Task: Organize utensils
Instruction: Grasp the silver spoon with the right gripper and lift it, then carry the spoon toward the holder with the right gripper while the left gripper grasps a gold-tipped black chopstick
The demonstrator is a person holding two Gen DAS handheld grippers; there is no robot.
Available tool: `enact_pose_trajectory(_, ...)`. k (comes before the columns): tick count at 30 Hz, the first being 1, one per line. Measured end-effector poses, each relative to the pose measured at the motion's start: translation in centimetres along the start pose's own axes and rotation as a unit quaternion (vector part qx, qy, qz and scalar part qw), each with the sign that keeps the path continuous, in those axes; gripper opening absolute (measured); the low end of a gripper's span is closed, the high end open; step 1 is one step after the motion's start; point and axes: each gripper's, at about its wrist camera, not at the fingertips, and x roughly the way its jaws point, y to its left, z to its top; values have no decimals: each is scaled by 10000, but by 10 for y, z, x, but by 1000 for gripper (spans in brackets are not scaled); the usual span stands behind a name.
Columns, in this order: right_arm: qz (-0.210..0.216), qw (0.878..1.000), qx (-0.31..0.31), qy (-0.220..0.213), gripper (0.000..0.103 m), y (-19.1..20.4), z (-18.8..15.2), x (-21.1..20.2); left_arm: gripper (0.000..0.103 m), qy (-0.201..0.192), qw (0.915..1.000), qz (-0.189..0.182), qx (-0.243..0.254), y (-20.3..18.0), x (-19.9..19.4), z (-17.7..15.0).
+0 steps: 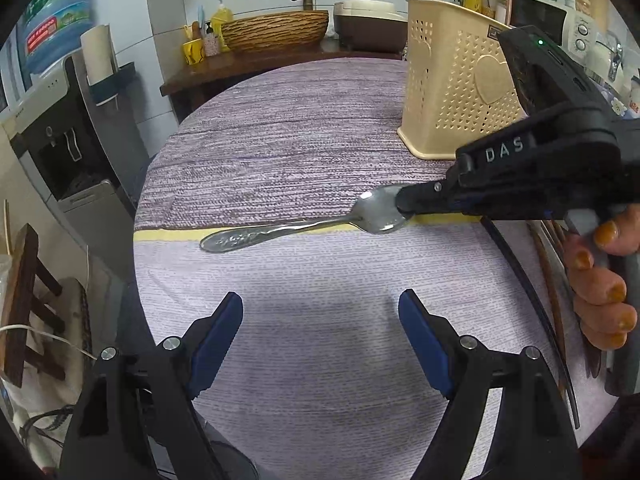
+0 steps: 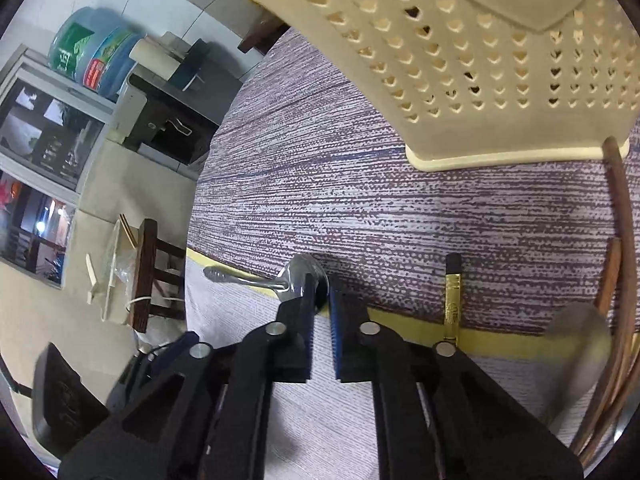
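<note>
A metal spoon (image 1: 280, 230) lies across the table with its handle to the left; it also shows in the right wrist view (image 2: 294, 278). My right gripper (image 1: 404, 206) is shut on the spoon's bowl, its tips (image 2: 322, 292) clamped around it just above the cloth. My left gripper (image 1: 320, 320) is open and empty, low over the near part of the table. A cream perforated utensil basket (image 1: 456, 84) stands upright at the back right, close above the right gripper in its own view (image 2: 460, 60).
A gold and black pen-like utensil (image 2: 453, 296) and brown chopsticks (image 2: 622, 240) lie right of the right gripper, with a blurred spoon (image 2: 580, 344). A yellow tape line (image 1: 172, 235) crosses the purple tablecloth (image 1: 300, 128). A water dispenser (image 1: 60, 140) and wooden stool (image 1: 28, 304) stand left.
</note>
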Motion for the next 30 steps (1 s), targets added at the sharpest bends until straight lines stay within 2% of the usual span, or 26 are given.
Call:
enact_pose_trajectory(3,3,9995,-244,-182,4,6,-1,-14,79,10,10000,-52,-7,-5,0,-1)
enact_pose_trajectory(6,-201,9948,-784,-617,3,20,-2,-42,79,-15,10000,-50,43,-12,-2,-3)
enact_pose_trajectory(8,-493,9842,-1369,-1007,3,32,-3,-67,79,-39,9999,-82,89,-18,-4,-2)
enact_pose_trajectory(10,-834,9671,-1937,-1423,3,41,-6,-96,79,-42,9998,-166,122,-25,-5,-1)
enact_pose_trajectory(11,-939,9585,-2198,-1556,3,44,-8,-110,79,-36,9997,-206,149,-30,-5,0)
enact_pose_trajectory(13,-1043,9488,-2452,-1699,3,45,-11,-132,79,-34,9995,-240,212,-39,-4,2)
enact_pose_trajectory(16,-1247,9370,-2671,-1874,3,41,-15,-164,78,27,9991,-371,208,-52,1,8)
enact_pose_trajectory(21,-1573,9226,-2841,-2083,3,31,-23,-203,65,156,9971,-733,136,-78,8,30)
enact_pose_trajectory(24,-1785,9146,-2824,-2279,3,22,-28,-223,61,196,9979,-529,316,-102,13,43)
enact_pose_trajectory(27,-1910,9101,-2837,-2340,3,15,-31,-233,51,364,9985,-343,220,-111,27,54)
enact_pose_trajectory(30,-1969,9060,-2885,-2393,3,10,-34,-242,46,522,9984,-64,197,-115,42,60)
